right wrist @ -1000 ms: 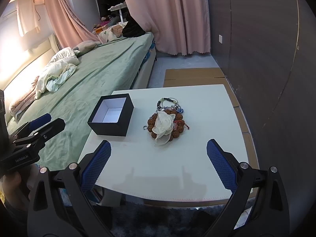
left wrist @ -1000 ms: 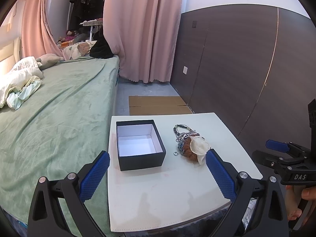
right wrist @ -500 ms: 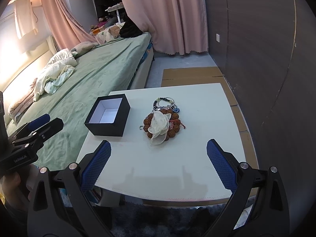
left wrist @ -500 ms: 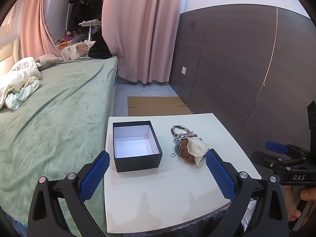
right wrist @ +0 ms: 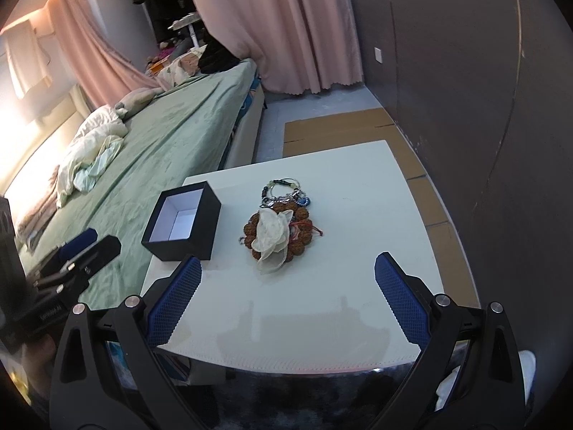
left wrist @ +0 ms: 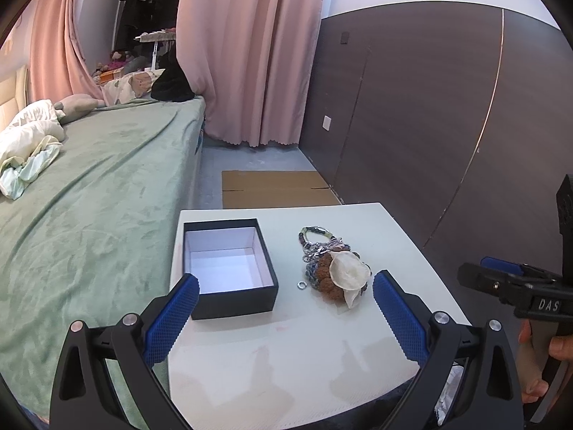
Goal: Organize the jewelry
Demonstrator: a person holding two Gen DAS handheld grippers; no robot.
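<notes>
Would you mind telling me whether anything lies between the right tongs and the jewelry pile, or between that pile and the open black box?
Nothing visible does. Bare white table separates the open right tongs from the jewelry pile, and only a strip of tabletop lies between the pile and the black box.

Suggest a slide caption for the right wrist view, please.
Open right tongs face jewelry pile beside open black box.

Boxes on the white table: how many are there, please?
1. The open black box stands on the bed side of the white table, apart from the jewelry pile. It looks empty. No other box shows on the table; nothing seems hidden.
</notes>
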